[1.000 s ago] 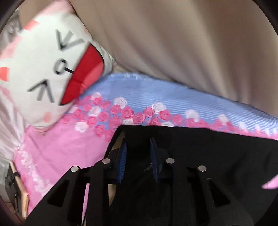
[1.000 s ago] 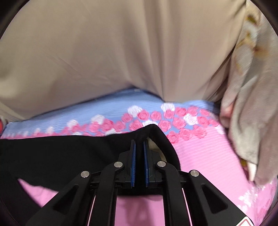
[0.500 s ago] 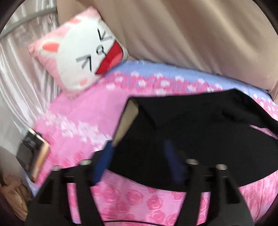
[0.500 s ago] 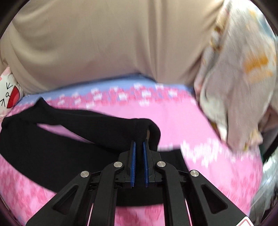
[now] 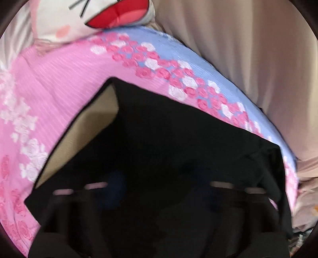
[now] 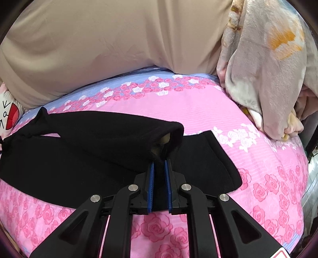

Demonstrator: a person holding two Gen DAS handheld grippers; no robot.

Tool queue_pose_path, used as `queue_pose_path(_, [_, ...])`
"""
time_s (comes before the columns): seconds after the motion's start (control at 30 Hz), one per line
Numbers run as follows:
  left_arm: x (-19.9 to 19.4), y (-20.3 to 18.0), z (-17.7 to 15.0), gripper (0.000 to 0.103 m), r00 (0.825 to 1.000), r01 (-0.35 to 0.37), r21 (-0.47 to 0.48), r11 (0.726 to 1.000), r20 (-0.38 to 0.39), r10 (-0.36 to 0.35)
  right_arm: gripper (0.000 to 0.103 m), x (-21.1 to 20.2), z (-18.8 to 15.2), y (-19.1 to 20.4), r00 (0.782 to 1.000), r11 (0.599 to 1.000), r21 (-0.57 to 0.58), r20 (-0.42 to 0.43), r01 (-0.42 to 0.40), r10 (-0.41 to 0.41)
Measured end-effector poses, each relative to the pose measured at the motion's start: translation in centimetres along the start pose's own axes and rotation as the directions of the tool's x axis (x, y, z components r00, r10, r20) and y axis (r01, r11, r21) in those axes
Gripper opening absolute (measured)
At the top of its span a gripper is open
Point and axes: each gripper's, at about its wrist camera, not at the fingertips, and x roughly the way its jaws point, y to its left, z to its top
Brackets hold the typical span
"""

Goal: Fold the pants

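Black pants (image 6: pixel 89 150) lie across the pink rose bedsheet (image 6: pixel 198 109). My right gripper (image 6: pixel 159 168) is shut on the hem of the upper leg (image 6: pixel 169 137), which it holds over the other leg (image 6: pixel 208 164). In the blurred left wrist view the pants' waist end (image 5: pixel 178 148) fills the middle, with tan lining (image 5: pixel 85 135) showing at its left edge. My left gripper (image 5: pixel 159 182) hangs just over this black cloth. Its jaws are closing but still stand well apart, and the cloth lies under and between them.
A white cat cushion (image 5: pixel 89 17) sits at the bed's far left corner. Beige drapery (image 6: pixel 109 49) hangs along the far side. A bundled grey flowered blanket (image 6: pixel 262 79) lies at the right end of the bed.
The left gripper let go of the waistband, opened wide and dropped close over the waist end. The right gripper drew the leg hem back from the far edge, and that leg now lies on the other one.
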Motion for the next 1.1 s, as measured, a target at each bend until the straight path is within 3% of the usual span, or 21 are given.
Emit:
queue_pose_path(0.1, [-3.6, 0.0, -0.5, 0.029, 0.997, 0.053, 0.052, 0.997, 0.048, -0.055, 0.010, -0.4, 0.1, -0.1, 1.000, 1.000, 0.008, 0.013, 0.009, -0.009])
queue_pose_path(0.2, [-8.5, 0.4, -2.3, 0.029, 0.994, 0.036, 0.143, 0.989, 0.101, -0.051, 0.010, -0.9, 0.4, -0.5, 0.999, 1.000, 0.013, 0.029, 0.019, -0.020])
queue_pose_path(0.3, [-11.8, 3.2, -5.4, 0.024, 0.994, -0.045, 0.176, 0.983, 0.108, 0.026, 0.010, -1.0, -0.2, -1.6, 0.999, 0.999, 0.028, 0.023, 0.038, -0.039])
queue_pose_path(0.37, [-11.5, 5.7, -7.3, 0.024, 0.982, -0.178, 0.166, 0.970, 0.093, 0.164, 0.013, -0.5, -0.8, -2.4, 0.998, 0.997, 0.037, 0.001, 0.065, -0.065])
queue_pose_path(0.43, [-10.1, 7.5, -8.5, 0.027, 0.973, -0.231, 0.167, 0.958, 0.046, 0.226, 0.030, -0.2, -1.4, -3.4, 0.995, 0.993, 0.063, -0.010, 0.104, -0.104])
queue_pose_path(0.47, [-9.6, 8.4, -9.3, 0.027, 0.967, -0.254, 0.122, 0.959, 0.024, 0.253, 0.033, -0.4, -1.6, -3.8, 0.992, 0.988, 0.080, -0.011, 0.129, -0.129])
queue_pose_path(0.5, [-9.7, 8.6, -9.8, 0.030, 0.973, -0.230, 0.098, 0.968, 0.016, 0.229, 0.035, -0.9, -1.7, -4.0, 0.988, 0.983, 0.095, -0.004, 0.155, -0.156])
queue_pose_path(0.57, [-10.2, 7.9, -10.5, 0.050, 0.989, -0.144, 0.061, 0.988, 0.029, 0.142, 0.036, -2.6, -1.7, -3.8, 0.989, 0.984, 0.108, 0.040, 0.139, -0.144])
queue_pose_path(0.6, [-10.7, 6.8, -10.6, 0.067, 0.996, -0.076, 0.050, 0.996, 0.055, 0.074, 0.040, -3.3, -1.7, -3.4, 0.989, 0.986, 0.109, 0.058, 0.126, -0.133])
queue_pose_path(0.63, [-10.9, 5.8, -10.5, 0.079, 0.997, -0.030, 0.038, 0.999, 0.078, 0.027, 0.042, -4.1, -1.6, -2.8, 0.990, 0.988, 0.102, 0.075, 0.114, -0.122])
queue_pose_path(0.7, [-10.9, 3.7, -9.6, 0.092, 0.992, 0.058, 0.026, 0.998, 0.109, -0.060, 0.048, -4.9, -1.4, -1.3, 0.990, 0.993, 0.072, 0.099, 0.095, -0.102])
queue_pose_path(0.83, [-7.0, 0.2, -7.2, 0.092, 0.990, 0.136, -0.023, 0.990, 0.049, -0.134, 0.048, -5.4, -1.5, 1.3, 0.992, 0.999, 0.034, 0.119, 0.027, -0.031])
queue_pose_path(0.9, [-4.8, 0.1, -6.5, 0.092, 0.985, 0.169, -0.112, 0.979, -0.004, -0.170, 0.048, -5.1, -1.8, 2.2, 0.994, 1.000, 0.023, 0.107, 0.005, -0.008])
queue_pose_path(1.03, [-1.4, 0.6, -6.0, 0.092, 0.985, 0.120, -0.276, 0.954, -0.084, -0.148, 0.049, -4.1, -2.0, 3.8, 0.996, 1.000, 0.005, 0.088, -0.017, 0.016])
queue_pose_path(1.1, [-0.2, 1.2, -6.2, 0.092, 0.975, 0.144, -0.336, 0.931, -0.113, -0.192, 0.049, -3.7, -2.0, 4.3, 0.996, 1.000, 0.003, 0.085, -0.029, 0.029])
